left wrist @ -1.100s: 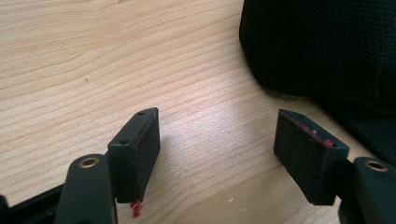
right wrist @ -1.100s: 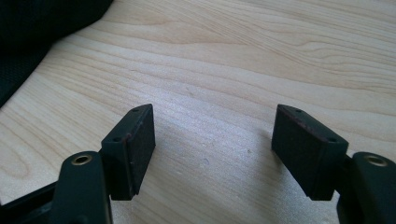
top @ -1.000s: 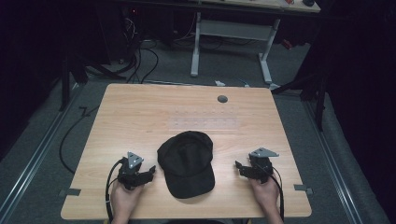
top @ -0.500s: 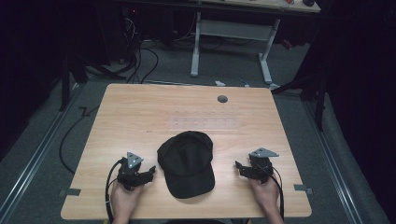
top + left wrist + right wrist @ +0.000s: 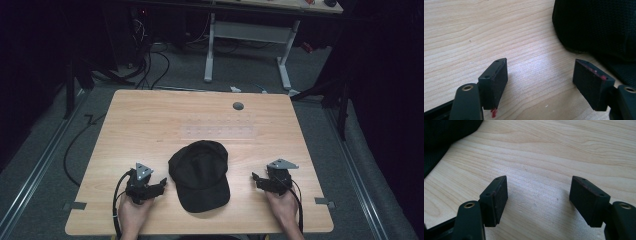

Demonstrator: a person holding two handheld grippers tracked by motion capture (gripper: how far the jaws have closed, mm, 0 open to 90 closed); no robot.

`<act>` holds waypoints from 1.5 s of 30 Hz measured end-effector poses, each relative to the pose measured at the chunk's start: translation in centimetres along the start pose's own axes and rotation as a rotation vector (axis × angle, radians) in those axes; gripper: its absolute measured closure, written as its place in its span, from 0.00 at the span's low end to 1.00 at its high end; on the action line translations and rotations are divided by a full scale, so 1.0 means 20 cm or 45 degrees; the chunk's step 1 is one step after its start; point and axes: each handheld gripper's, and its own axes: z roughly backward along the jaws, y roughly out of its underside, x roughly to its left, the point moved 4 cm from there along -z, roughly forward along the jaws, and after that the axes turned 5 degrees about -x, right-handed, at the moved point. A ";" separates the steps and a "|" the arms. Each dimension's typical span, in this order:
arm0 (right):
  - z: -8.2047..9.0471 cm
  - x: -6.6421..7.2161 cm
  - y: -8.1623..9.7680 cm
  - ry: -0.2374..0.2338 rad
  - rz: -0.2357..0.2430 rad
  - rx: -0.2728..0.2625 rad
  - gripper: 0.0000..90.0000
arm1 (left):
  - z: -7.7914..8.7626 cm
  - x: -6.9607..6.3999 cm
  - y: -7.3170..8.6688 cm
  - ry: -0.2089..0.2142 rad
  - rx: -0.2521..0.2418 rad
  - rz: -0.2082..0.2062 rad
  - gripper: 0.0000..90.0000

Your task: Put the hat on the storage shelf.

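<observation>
A black cap (image 5: 200, 173) lies on the wooden table (image 5: 150, 120) near its front edge, brim toward the person. My left gripper (image 5: 161, 183) rests on the table just left of the cap, open, with bare wood between its jaws. In the left gripper view the cap (image 5: 599, 27) fills the upper right, close to the right jaw, and the left gripper (image 5: 540, 80) holds nothing. My right gripper (image 5: 255, 178) sits to the right of the cap, also open and empty. In the right gripper view the cap (image 5: 444, 135) shows at the upper left, apart from the right gripper (image 5: 537, 197).
A round grey grommet (image 5: 238, 106) is set into the table near its far edge. Strips of tape (image 5: 74, 205) mark the front corners. Beyond the table stands a white desk frame (image 5: 250, 35) with cables (image 5: 150, 65) on the dark floor.
</observation>
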 end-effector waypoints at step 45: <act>0.14 0.10 -0.16 -0.202 -0.051 -0.072 0.51 | 0.00 -0.01 0.01 -0.002 0.001 -0.013 0.30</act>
